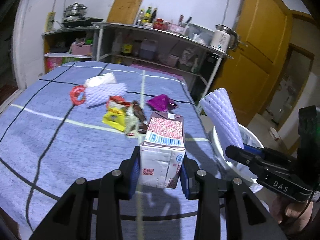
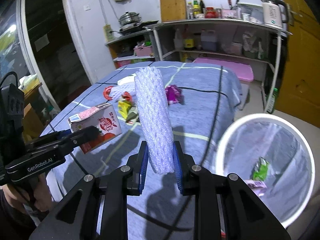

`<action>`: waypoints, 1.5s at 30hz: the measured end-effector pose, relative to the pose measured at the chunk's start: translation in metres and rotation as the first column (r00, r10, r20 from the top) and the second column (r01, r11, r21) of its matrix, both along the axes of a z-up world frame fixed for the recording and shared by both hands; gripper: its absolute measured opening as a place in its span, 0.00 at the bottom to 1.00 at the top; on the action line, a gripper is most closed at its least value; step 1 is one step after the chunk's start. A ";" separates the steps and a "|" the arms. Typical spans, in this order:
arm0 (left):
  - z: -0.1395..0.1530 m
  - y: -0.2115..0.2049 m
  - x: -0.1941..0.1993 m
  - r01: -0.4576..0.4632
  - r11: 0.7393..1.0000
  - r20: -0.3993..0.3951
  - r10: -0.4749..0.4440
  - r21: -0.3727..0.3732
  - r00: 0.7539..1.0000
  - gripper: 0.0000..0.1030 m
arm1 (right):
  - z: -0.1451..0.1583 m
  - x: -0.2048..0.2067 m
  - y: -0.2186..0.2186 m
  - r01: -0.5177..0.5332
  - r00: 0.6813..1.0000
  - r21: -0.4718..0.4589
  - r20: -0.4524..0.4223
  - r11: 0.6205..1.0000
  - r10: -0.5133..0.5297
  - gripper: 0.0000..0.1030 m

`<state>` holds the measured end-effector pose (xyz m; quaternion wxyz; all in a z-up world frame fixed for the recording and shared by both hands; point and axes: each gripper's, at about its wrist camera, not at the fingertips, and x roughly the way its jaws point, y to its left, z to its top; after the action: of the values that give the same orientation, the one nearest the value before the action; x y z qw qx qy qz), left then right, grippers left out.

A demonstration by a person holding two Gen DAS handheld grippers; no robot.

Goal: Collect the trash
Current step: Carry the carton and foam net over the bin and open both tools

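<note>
My left gripper point(image 1: 161, 170) is shut on a small drink carton point(image 1: 163, 150) and holds it above the blue checked table point(image 1: 50, 140). It also shows in the right wrist view point(image 2: 96, 126). My right gripper point(image 2: 161, 160) is shut on a white foam net sleeve point(image 2: 154, 116), held upright beside the white bin point(image 2: 224, 140); the sleeve also shows in the left wrist view point(image 1: 222, 118). On the table lie a second foam net point(image 1: 104, 96), a red ring point(image 1: 77, 98), yellow wrappers point(image 1: 118, 116), a purple wrapper point(image 1: 162, 103) and a white packet point(image 1: 102, 80).
The bin, lined with a clear bag, stands off the table's right edge and holds a green wrapper point(image 2: 260, 168) and a purple one point(image 2: 256, 186). Metal shelves point(image 1: 160, 46) with bottles and a kettle stand behind the table. A yellow door point(image 1: 260, 50) is at right.
</note>
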<state>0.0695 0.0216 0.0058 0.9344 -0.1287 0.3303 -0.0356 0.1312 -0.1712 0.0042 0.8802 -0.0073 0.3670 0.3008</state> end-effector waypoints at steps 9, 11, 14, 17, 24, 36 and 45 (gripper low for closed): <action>0.005 -0.042 0.014 0.108 0.994 0.007 -0.108 -0.002 0.994 0.35 | -0.001 -0.007 -0.050 0.110 0.994 0.004 -0.005 0.994 -0.110 0.25; 0.006 -0.052 0.018 0.131 0.991 0.009 -0.131 -0.003 0.991 0.35 | 0.000 -0.008 -0.060 0.133 0.991 0.002 -0.005 0.991 -0.133 0.25; 0.007 -0.066 0.024 0.167 0.986 0.010 -0.167 -0.006 0.986 0.35 | -0.003 -0.008 -0.081 0.180 0.984 -0.001 -0.012 0.984 -0.180 0.25; 0.008 -0.083 0.028 0.206 0.979 0.012 -0.206 -0.005 0.978 0.35 | -0.006 -0.009 -0.098 0.219 0.976 -0.006 -0.022 0.976 -0.219 0.25; 0.006 -0.116 0.041 0.288 0.958 0.005 -0.288 -0.003 0.958 0.35 | -0.013 -0.012 -0.130 0.285 0.957 -0.022 -0.043 0.958 -0.285 0.25; -0.008 -0.161 0.057 0.379 0.925 -0.035 -0.379 0.011 0.925 0.35 | -0.026 -0.011 -0.157 0.344 0.933 -0.060 -0.088 0.937 -0.348 0.25; -0.016 -0.178 0.066 0.420 0.907 -0.065 -0.419 0.015 0.906 0.36 | -0.034 -0.005 -0.164 0.352 0.926 -0.085 -0.115 0.932 -0.360 0.25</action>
<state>0.1359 -0.1562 -0.0106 0.8962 -0.0423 0.3789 -0.2269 0.1262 -0.3351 -0.0298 0.8941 0.0510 0.4273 0.1240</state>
